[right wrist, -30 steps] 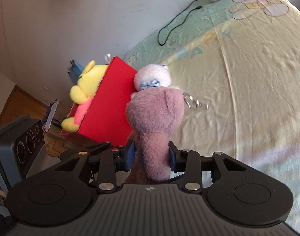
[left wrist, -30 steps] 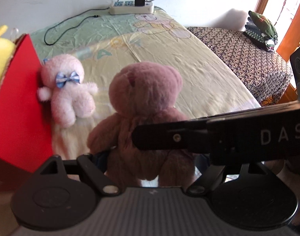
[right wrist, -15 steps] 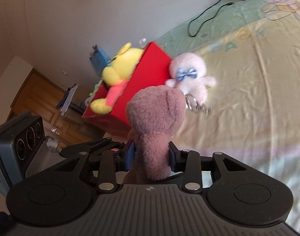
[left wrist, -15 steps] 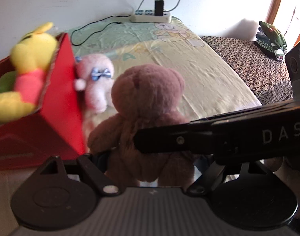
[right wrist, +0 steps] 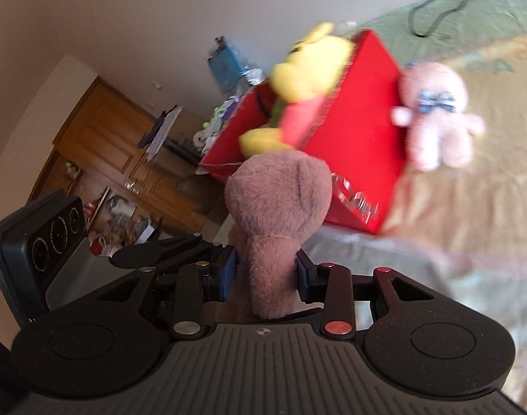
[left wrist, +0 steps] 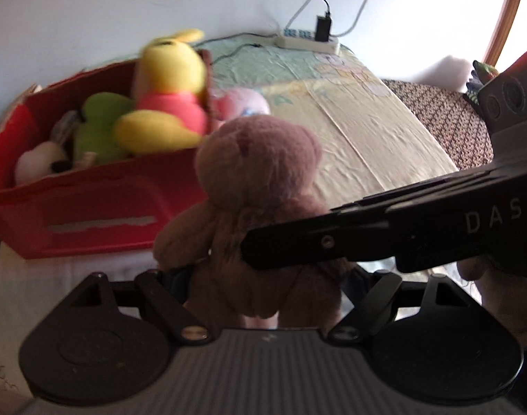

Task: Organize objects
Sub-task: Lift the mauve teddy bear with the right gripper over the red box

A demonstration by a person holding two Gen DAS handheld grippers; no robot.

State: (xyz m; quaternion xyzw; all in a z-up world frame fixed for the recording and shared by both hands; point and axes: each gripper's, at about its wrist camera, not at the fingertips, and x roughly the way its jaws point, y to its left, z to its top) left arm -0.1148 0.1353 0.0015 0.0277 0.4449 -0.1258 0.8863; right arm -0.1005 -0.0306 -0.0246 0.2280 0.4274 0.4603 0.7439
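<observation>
While both grippers clamp the bear, 1 on each side, carry it clear above the box rim. Left gripper and right gripper each pinch its lower body. Release over the gap beside the yellow toy.

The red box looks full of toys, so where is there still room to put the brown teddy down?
The red box is crowded: the yellow bear, a green toy and a white toy fill it. The pink bear leans on its outer wall. Bare room lies on the yellow sheet, between the pink bear and the patterned cloth.
</observation>
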